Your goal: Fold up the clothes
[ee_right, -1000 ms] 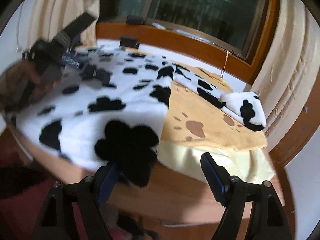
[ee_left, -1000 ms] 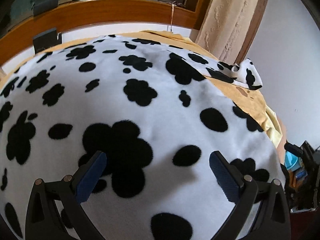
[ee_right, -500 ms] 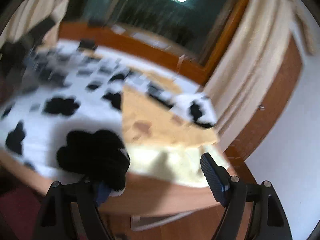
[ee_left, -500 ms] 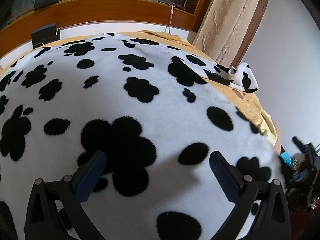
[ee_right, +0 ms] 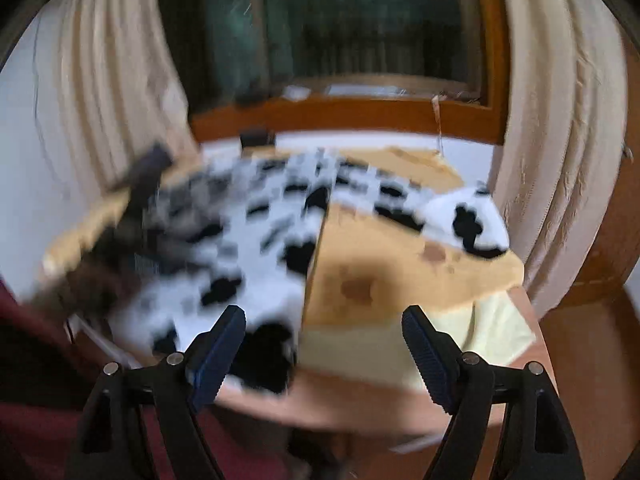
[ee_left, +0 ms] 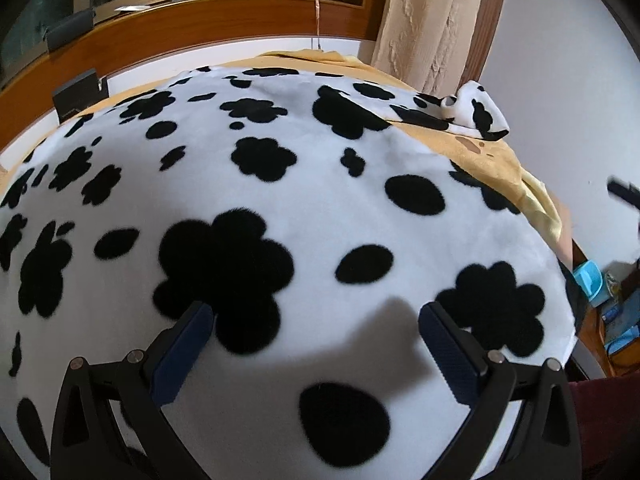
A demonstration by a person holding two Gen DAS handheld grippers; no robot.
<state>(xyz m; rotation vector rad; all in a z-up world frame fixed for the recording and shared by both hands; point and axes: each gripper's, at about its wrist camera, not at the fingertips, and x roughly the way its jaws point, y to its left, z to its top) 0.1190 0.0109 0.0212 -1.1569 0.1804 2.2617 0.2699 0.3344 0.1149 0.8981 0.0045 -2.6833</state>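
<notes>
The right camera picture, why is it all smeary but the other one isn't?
Right wrist view: the spotted fleece smears because that camera is moving fast. Left wrist view: the fleece looks crisp, only bulged by the fisheye lens.

Sharp left view, motion-blurred right

right gripper [ee_right: 323,334] | lifted, drawn back from spotted garment [ee_right: 248,264]

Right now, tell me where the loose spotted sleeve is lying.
The spotted sleeve lies at the table's far right corner in the right wrist view, on the tan blanket, beside the right-hand curtain.
</notes>
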